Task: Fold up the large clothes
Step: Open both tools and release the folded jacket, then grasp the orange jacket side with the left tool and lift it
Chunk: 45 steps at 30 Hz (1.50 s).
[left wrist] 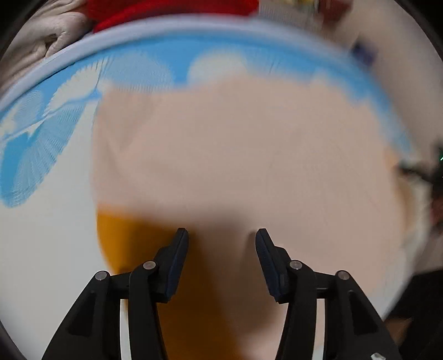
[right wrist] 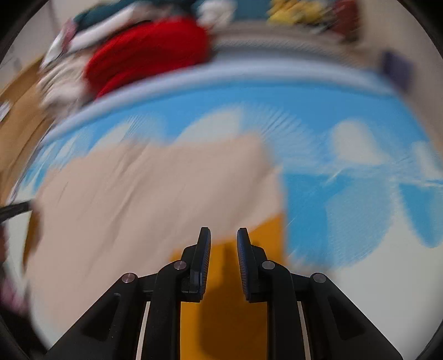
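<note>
A large beige garment (left wrist: 235, 155) lies spread flat on a blue-and-white patterned surface (left wrist: 36, 149), with an orange part (left wrist: 133, 243) showing under its near edge. My left gripper (left wrist: 221, 235) is open and empty just above the garment's near edge. In the right wrist view the beige garment (right wrist: 155, 193) lies to the left and its orange part (right wrist: 263, 235) lies under my right gripper (right wrist: 223, 235), which is open with a narrow gap and holds nothing. Both views are motion-blurred.
A pile of clothes with a red garment (right wrist: 149, 52) and a cream one (left wrist: 47, 36) sits beyond the surface's far rim (left wrist: 166, 30). Yellow items (right wrist: 299, 11) lie at the far back. A wooden floor (right wrist: 19, 110) shows at the left.
</note>
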Each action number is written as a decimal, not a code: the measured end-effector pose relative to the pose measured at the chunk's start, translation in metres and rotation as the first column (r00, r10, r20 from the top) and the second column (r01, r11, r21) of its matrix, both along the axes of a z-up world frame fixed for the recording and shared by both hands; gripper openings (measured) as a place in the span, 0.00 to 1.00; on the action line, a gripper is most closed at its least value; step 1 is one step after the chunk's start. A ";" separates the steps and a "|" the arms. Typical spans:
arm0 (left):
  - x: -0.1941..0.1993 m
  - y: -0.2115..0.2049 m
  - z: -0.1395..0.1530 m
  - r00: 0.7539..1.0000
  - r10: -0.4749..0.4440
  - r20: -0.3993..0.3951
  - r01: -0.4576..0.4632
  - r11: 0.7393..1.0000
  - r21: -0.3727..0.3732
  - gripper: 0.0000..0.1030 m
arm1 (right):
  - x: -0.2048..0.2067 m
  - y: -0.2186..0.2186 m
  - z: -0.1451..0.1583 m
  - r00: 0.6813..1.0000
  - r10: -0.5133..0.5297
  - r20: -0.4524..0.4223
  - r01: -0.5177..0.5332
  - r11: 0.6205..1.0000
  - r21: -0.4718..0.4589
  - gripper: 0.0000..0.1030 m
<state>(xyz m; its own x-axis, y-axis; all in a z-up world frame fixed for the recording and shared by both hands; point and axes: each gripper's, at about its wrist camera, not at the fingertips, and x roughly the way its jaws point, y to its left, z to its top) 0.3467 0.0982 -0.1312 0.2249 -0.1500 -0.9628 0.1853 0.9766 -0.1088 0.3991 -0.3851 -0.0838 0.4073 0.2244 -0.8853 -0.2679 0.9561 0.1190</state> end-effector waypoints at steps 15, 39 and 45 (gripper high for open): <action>-0.104 0.003 -0.003 0.992 -0.118 -0.038 0.121 0.986 0.113 0.44 | -0.098 -0.031 -0.042 0.976 0.009 -0.216 -0.063 0.968 -0.242 0.20; -0.220 -0.069 0.038 0.895 0.372 0.248 -0.370 0.927 -0.057 0.19 | -0.210 0.184 -0.019 0.976 -0.150 0.158 0.168 0.980 -0.106 0.20; -0.209 -0.048 0.016 0.875 0.468 0.127 -0.446 0.879 -0.168 0.27 | -0.207 0.179 -0.045 0.983 -0.150 0.102 0.168 0.966 -0.196 0.20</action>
<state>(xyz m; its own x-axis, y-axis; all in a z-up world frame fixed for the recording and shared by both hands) 0.1381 0.0506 -0.1154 0.4466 -0.1134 -0.8875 -0.2529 0.9355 -0.2468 0.1926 -0.2063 -0.1285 0.4993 -0.0298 -0.8659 -0.1114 0.9889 -0.0982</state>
